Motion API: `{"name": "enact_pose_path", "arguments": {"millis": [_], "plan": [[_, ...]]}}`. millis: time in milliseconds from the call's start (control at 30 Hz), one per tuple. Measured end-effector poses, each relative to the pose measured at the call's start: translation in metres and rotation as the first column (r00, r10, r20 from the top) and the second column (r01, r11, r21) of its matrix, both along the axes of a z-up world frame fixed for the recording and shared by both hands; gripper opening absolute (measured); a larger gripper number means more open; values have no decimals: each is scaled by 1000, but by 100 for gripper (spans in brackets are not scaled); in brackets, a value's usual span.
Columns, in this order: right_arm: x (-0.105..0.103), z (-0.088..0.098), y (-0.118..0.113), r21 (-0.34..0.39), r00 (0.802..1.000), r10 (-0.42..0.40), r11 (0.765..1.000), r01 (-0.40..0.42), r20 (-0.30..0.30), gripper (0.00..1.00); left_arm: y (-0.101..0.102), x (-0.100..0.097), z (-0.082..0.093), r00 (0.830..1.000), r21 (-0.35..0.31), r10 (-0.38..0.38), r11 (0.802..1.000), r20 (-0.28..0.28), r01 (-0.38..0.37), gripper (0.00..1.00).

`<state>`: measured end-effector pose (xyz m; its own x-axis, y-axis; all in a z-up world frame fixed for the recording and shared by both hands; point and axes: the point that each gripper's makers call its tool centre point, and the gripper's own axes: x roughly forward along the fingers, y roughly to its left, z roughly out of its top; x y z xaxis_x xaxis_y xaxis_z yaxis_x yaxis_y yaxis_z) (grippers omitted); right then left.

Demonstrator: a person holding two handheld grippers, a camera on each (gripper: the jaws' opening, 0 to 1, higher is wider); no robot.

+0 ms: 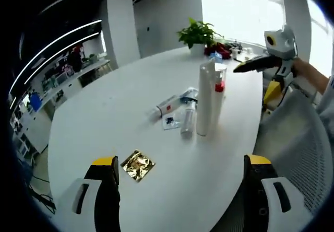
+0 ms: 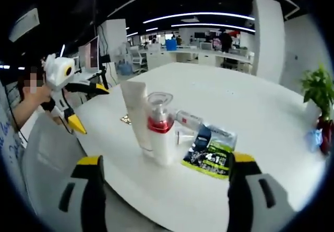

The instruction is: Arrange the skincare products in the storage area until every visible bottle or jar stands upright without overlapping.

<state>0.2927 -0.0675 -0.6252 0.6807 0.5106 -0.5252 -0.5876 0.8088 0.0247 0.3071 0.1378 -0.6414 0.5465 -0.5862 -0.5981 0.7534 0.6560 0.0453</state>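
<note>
Both grippers hang back off the bench here, and nothing is in either one: the left gripper has its fingers spread wide and released over the near edge, and the right gripper is just the same, fingers parted with only air between them. In the middle of the white bench sits the cluster that matters. A tall white tube stands upright, and touching or just beside it a pump bottle with a red collar is upright too, so those two already look settled. The trouble, I'd say, lies at their feet: a small clear bottle lies on its side in the left gripper view, a white tube with a red mark lies flat to its left, and a green and black sachet sprawls right beside the standing pair. A gold foil packet rests apart, nearer the left gripper. A potted plant sits far back. With both sets of fingers open and aimed at the group, the lying bottle looks like the next thing to stand up.
</note>
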Motion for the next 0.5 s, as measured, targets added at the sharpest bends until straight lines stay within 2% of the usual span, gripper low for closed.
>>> {"name": "enact_pose_path", "arguments": {"millis": [133,233,333,500], "plan": [[-6,3,0,-12,1000,-29,1000,29,0,100,6,-7,0,1000,-7,-3,1000,-19,3,97],[-10,10,1,7,999,-47,999,47,15,100,8,-12,4,1000,-18,-6,1000,-17,6,97],[-13,10,0,-31,997,-75,997,76,24,100,10,-16,11,1000,-46,-1,999,-8,1,97],[-21,12,7,-13,994,-102,995,103,29,100,14,-25,13,1000,-28,-12,1000,-2,12,97]]}}
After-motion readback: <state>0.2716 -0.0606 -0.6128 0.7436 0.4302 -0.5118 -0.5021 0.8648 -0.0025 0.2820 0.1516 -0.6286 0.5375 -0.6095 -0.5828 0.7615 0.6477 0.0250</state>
